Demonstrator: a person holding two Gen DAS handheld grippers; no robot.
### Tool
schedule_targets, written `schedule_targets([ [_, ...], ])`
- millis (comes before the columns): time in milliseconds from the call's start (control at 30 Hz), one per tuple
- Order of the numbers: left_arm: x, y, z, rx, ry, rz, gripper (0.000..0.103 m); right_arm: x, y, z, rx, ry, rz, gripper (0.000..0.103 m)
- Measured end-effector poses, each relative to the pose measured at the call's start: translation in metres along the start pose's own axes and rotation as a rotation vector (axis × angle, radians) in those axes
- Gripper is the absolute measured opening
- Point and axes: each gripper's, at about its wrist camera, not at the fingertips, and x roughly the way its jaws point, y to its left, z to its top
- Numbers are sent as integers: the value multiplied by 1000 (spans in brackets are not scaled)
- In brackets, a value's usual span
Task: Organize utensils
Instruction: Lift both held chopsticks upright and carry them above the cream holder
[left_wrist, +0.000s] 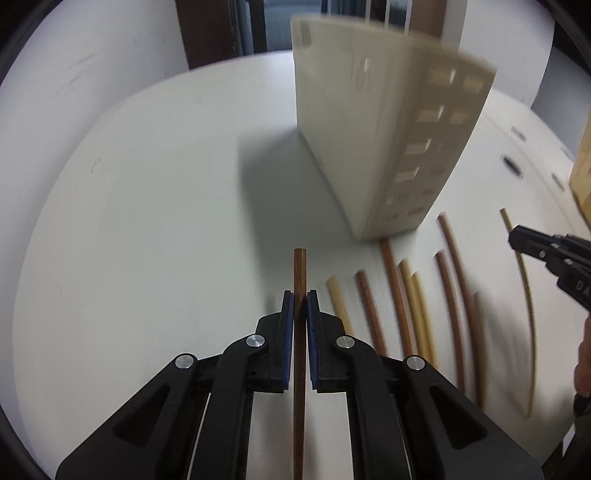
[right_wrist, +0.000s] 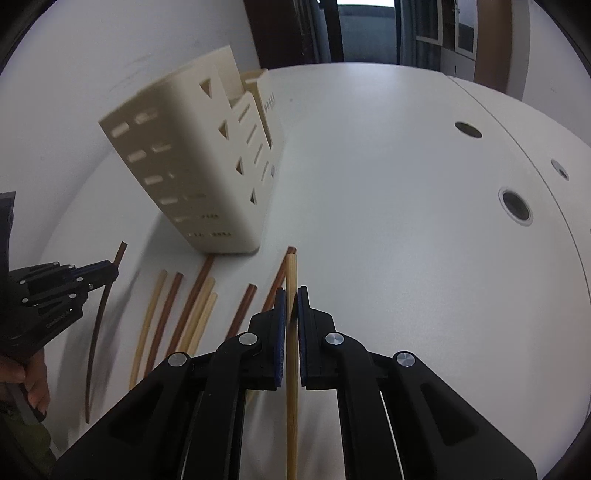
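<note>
My left gripper (left_wrist: 299, 295) is shut on a dark brown chopstick (left_wrist: 299, 269) that runs lengthwise between its pads. My right gripper (right_wrist: 291, 291) is shut on a light bamboo chopstick (right_wrist: 291, 273) held the same way. A cream slotted utensil holder (left_wrist: 373, 122) stands upright on the white table, ahead of both grippers; it also shows in the right wrist view (right_wrist: 192, 162). Several loose brown and light chopsticks (left_wrist: 406, 295) lie on the table in front of the holder, also in the right wrist view (right_wrist: 184, 306). The left gripper shows at the left of the right wrist view (right_wrist: 107, 273), the right gripper at the right of the left wrist view (left_wrist: 517, 236).
The white table (right_wrist: 388, 184) has round cable holes (right_wrist: 515, 208) on its right side. A wooden block (left_wrist: 583, 173) stands at the right edge of the left wrist view. A white wall and dark door frame are behind the table.
</note>
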Motion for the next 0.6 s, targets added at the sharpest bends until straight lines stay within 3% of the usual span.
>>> schedule_targets([
  [167, -40, -12, 9, 8, -146, -35, 6, -23, 8, 12, -15, -106, 27, 7],
  [600, -88, -23, 37, -49, -429, -105, 6, -74, 25, 47, -69, -359, 81, 7],
])
